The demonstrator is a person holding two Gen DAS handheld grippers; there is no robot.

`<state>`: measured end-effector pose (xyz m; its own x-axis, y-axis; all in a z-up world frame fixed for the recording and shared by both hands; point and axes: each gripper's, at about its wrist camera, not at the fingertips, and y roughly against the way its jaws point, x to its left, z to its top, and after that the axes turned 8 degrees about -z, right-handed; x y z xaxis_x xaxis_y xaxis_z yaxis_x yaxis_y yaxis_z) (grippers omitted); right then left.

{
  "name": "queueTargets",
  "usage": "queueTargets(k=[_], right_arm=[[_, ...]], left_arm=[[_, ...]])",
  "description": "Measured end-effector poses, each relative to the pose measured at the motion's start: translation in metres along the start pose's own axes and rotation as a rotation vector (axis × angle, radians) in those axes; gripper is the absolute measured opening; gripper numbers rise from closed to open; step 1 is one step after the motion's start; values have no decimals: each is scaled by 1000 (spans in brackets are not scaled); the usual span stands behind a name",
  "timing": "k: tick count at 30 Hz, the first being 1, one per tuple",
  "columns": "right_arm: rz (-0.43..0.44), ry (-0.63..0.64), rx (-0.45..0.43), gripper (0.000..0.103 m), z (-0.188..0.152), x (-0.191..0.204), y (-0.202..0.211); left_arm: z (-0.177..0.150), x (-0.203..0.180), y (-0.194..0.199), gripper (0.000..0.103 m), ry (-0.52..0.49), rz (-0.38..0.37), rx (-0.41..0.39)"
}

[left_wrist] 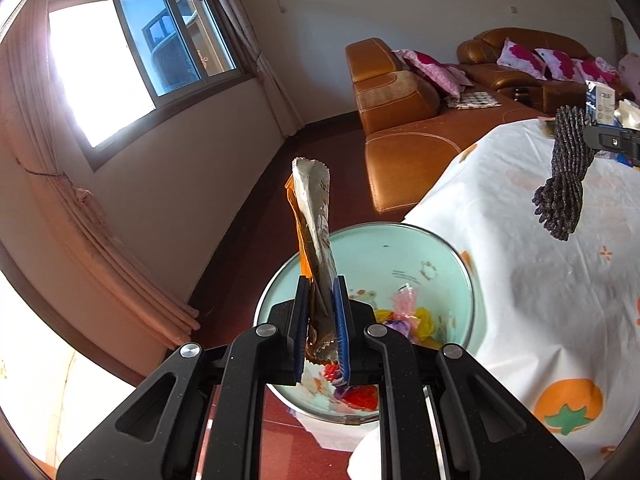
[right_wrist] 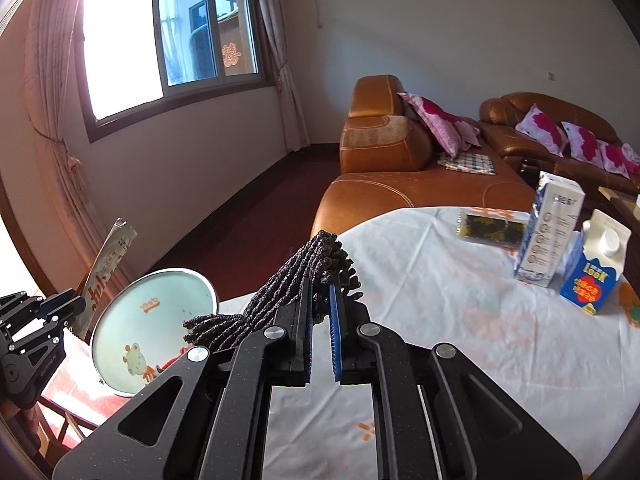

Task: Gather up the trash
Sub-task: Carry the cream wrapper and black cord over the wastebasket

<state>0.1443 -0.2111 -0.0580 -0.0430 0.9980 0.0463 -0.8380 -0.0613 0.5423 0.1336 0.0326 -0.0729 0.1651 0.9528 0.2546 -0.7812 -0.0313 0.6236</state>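
My left gripper [left_wrist: 321,284] is shut on a long silver-and-orange snack wrapper [left_wrist: 314,216] and holds it upright over the open mint-green trash bin [left_wrist: 452,264], which has colourful wrappers at its bottom. My right gripper [right_wrist: 322,284] is shut on a dark grey knitted cloth [right_wrist: 288,300] above the table edge. That cloth also shows hanging at the right of the left wrist view [left_wrist: 564,176]. From the right wrist view the bin [right_wrist: 160,288] stands left of the table, with the left gripper [right_wrist: 60,308] and the wrapper [right_wrist: 106,264] beside it.
A table with a white fruit-print cloth [right_wrist: 460,320] carries a white-and-blue milk carton [right_wrist: 550,228], a blue-and-red carton [right_wrist: 592,276] and a small dark packet [right_wrist: 490,228]. An orange leather sofa [right_wrist: 400,184] with pink pillows stands behind. Dark red floor lies towards the window wall.
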Motion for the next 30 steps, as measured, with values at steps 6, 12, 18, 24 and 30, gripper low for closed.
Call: queueTargets(k=[6, 12, 18, 24, 30], right_arm=[[28, 13, 3, 8, 5, 18, -13], [51, 24, 11, 8, 9, 37, -24], [64, 32, 13, 8, 11, 51, -31], [71, 50, 16, 8, 11, 63, -35], [73, 60, 19, 8, 11, 67, -41]], left_arm=[[-4, 14, -6, 12, 4, 37, 27], [-7, 23, -10, 12, 8, 76, 38], [-10, 30, -14, 12, 10, 98, 47], [-11, 32, -16, 12, 1, 120, 52], [-11, 33, -17, 12, -4, 133, 54]])
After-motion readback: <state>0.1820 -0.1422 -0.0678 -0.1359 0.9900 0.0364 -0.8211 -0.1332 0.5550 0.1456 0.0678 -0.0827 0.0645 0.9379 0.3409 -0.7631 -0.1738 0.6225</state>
